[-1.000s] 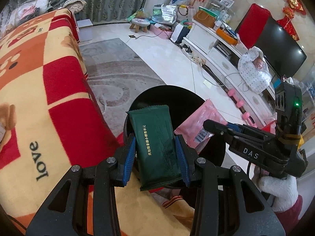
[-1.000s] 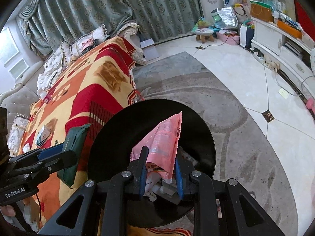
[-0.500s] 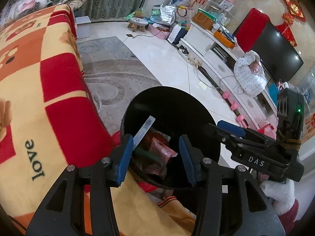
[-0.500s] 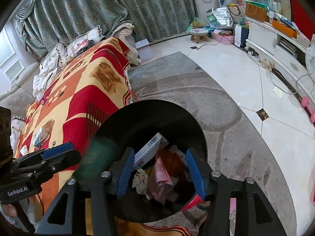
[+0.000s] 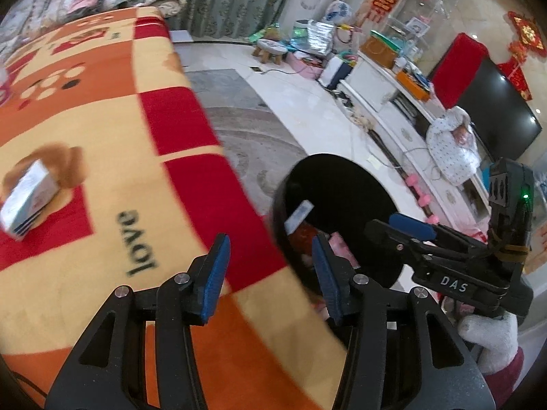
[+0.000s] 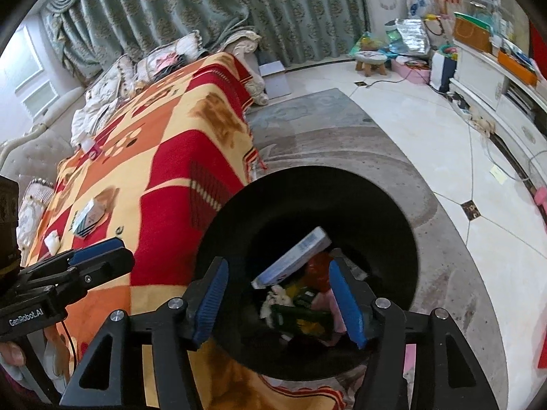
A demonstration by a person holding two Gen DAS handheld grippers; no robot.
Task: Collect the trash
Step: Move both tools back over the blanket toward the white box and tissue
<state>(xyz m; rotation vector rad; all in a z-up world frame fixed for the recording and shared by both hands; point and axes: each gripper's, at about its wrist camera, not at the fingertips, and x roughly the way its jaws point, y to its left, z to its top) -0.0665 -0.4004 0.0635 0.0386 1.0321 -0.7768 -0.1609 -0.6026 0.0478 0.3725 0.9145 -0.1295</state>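
A round black trash bin [image 6: 386, 205] stands on the floor beside the blanket-covered surface; it also shows in the left wrist view [image 5: 345, 184]. Inside lie a white-blue box [image 6: 294, 261], a green packet [image 6: 302, 316], pink wrapper and other trash. My right gripper [image 6: 278, 299] is open and empty, right above the bin. My left gripper [image 5: 271, 275] is open and empty, over the blanket's edge left of the bin. A small white-blue carton [image 5: 27, 201] lies on the blanket [image 5: 85, 130]; it also shows in the right wrist view [image 6: 89, 217], with a small white scrap [image 6: 52, 242] near it.
A grey rug [image 6: 342, 136] and white tiled floor [image 6: 427, 136] surround the bin. A white TV cabinet [image 5: 403, 123] with a TV [image 5: 495, 109] lines the right wall. Pillows [image 6: 164, 58] and curtains [image 6: 205, 10] are at the back. A small stool [image 6: 371, 59] stands far off.
Both grippers opened and dropped the green packet and the pink wrapper into the bin. The left gripper has since swung left over the blanket.
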